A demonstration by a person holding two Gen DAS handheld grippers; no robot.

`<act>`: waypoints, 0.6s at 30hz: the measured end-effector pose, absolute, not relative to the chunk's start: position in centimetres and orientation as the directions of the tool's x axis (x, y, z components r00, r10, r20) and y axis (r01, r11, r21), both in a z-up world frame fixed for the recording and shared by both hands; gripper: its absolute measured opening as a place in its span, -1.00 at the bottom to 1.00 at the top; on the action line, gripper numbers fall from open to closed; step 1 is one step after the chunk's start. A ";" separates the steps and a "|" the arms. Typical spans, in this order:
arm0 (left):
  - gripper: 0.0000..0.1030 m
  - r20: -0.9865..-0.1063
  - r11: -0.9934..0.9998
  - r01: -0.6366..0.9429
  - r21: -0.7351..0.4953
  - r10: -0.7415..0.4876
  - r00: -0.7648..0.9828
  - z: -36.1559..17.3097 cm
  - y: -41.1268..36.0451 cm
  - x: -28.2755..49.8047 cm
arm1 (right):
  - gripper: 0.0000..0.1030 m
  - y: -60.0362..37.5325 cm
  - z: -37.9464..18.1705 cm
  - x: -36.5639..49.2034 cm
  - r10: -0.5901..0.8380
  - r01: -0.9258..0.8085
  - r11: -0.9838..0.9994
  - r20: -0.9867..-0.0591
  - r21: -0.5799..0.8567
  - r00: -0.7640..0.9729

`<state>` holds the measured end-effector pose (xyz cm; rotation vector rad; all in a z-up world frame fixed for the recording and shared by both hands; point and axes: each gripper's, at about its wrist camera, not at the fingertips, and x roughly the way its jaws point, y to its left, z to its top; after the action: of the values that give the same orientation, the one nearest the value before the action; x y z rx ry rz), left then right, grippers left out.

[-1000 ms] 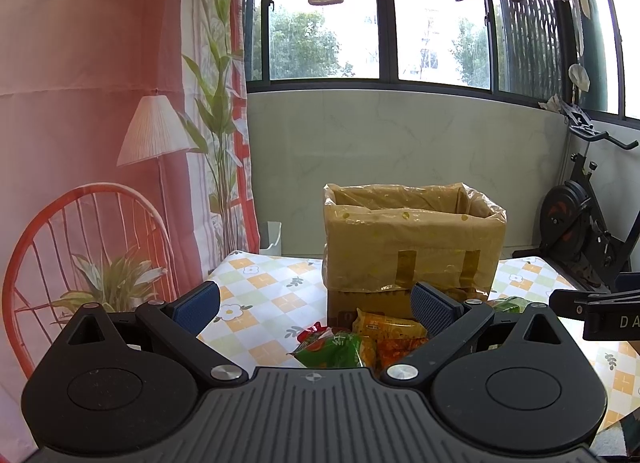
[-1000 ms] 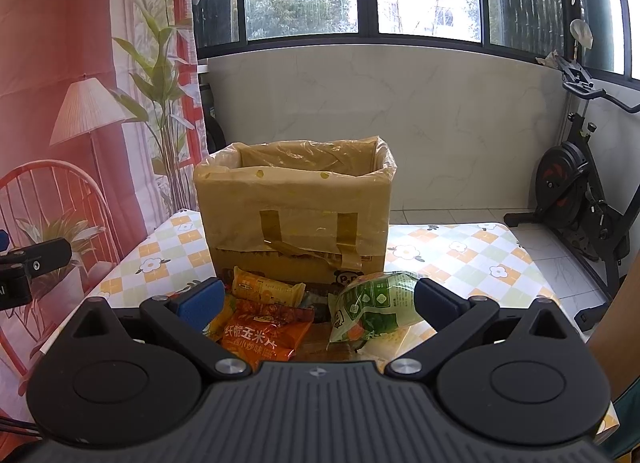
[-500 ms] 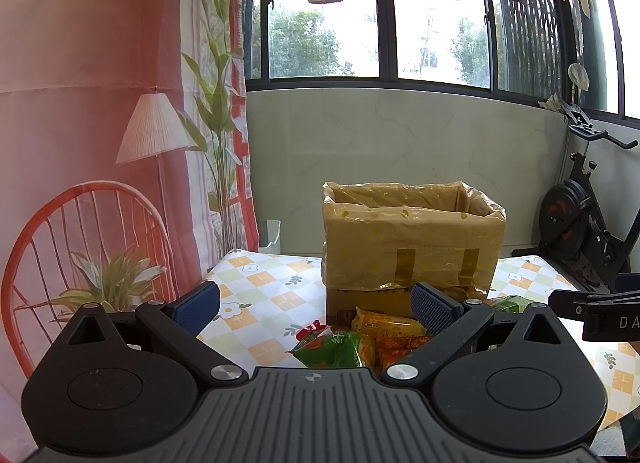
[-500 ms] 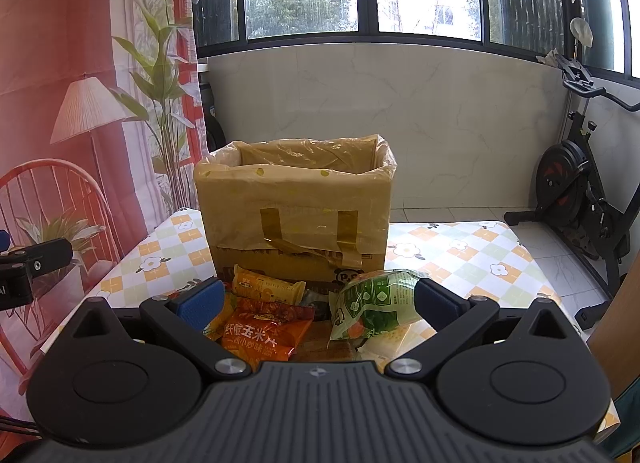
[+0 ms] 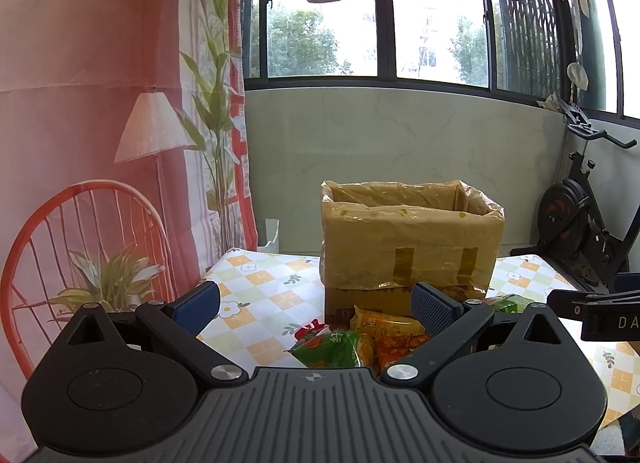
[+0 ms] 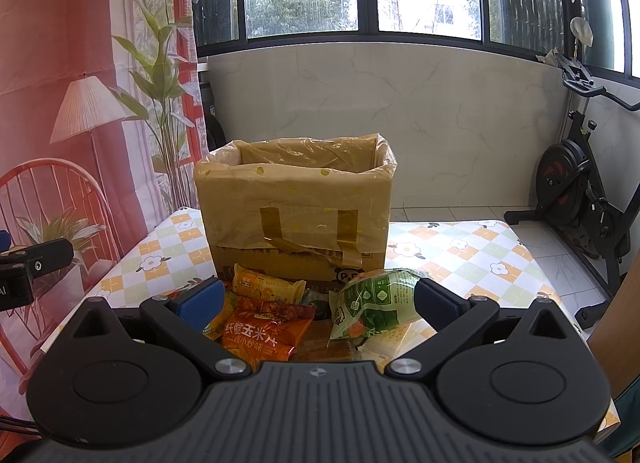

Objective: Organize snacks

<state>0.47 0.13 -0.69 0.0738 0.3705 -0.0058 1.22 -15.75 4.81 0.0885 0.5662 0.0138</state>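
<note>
A cardboard box lined with a yellow plastic bag (image 5: 408, 247) (image 6: 296, 215) stands open on the checked tablecloth. Several snack packets lie in a pile in front of it: a green bag (image 6: 376, 303) (image 5: 332, 349), an orange corn-chip bag (image 6: 260, 335), a yellow packet (image 6: 268, 287) (image 5: 384, 321). My left gripper (image 5: 314, 305) is open and empty, above and short of the pile. My right gripper (image 6: 318, 299) is open and empty, just above the packets. The right gripper's side shows in the left wrist view (image 5: 592, 307).
The table (image 6: 460, 251) has flower-patterned checks; its left edge meets a red printed backdrop (image 5: 80, 143). An exercise bike (image 6: 580, 199) stands on the floor at the right. The left gripper's side shows at the right wrist view's left edge (image 6: 28, 267).
</note>
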 end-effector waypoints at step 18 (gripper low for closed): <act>0.99 -0.356 0.995 0.055 0.086 -0.021 0.934 -0.1 0.6 0.8 | 0.99 -15.7 4.8 1.1 0.055 -0.004 0.995 -0.532 0.096 0.845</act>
<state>0.83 0.60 -0.15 0.0956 0.3631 -0.0388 1.15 -15.66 4.82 0.0927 0.5642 0.0309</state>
